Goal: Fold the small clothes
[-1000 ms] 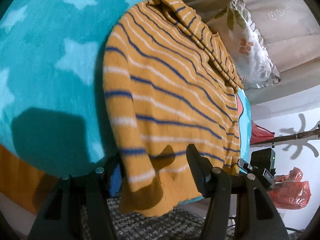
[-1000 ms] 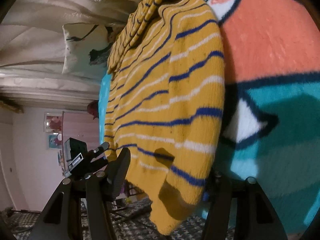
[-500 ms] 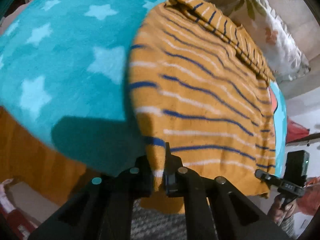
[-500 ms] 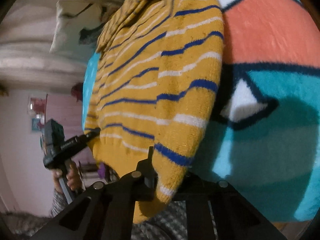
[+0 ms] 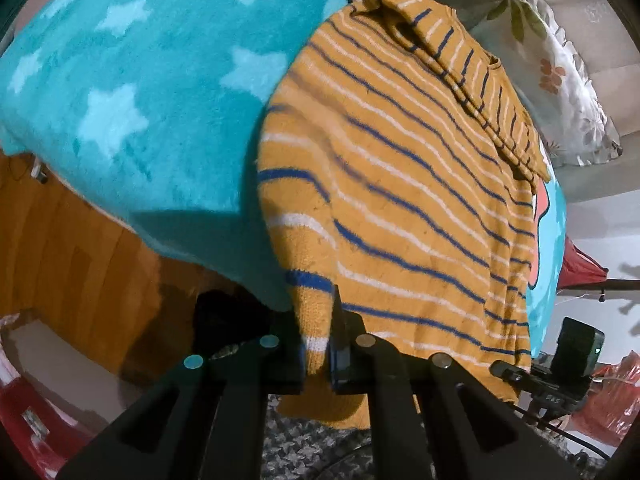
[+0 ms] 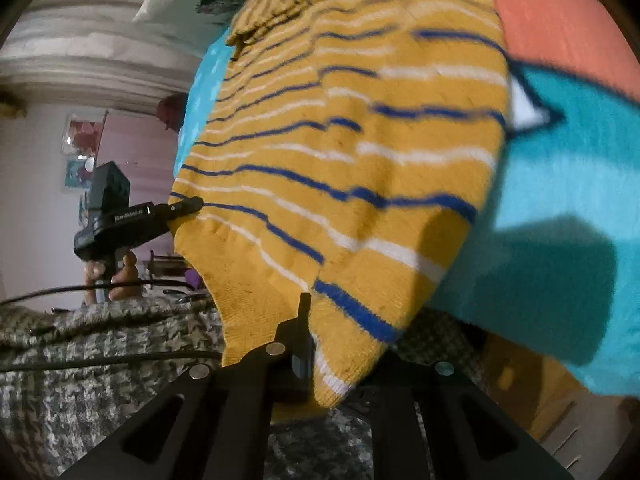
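bedding as work surface: one fluffy turquoise blanket (image 5: 132,92) with pale star print, continuing in the right wrist view as turquoise and coral cartoon print (image 6: 580,168).

item 1, left gripper (image 5: 318,344): black, two fingers, jaws pressed together on a bottom corner of the garment; cloth stands pinched between them and hangs out below.

item 2, right gripper (image 6: 320,360): black, two fingers, jaws closed on the opposite bottom corner; one finger plainly seen at the left of the cloth, the other hidden under it.

item 3, one small mustard-yellow knitted sweater (image 5: 400,200) with blue and white stripes: lies flat on the blanket, hem edge nearest the cameras and drooping off the blanket's near edge, a sleeve folded across the far part of the body. same garment in the right wrist view (image 6: 352,152).

item 4, one bare hand (image 6: 108,276) gripping the handle of the left gripper, seen from the right wrist view.

surroundings: one floral-print pillow (image 5: 568,92) beyond the sweater; one orange wooden bed side (image 5: 72,248) below the blanket; grey houndstooth fabric (image 6: 100,352) under the grippers; pinkish wall with two pictures (image 6: 80,148).
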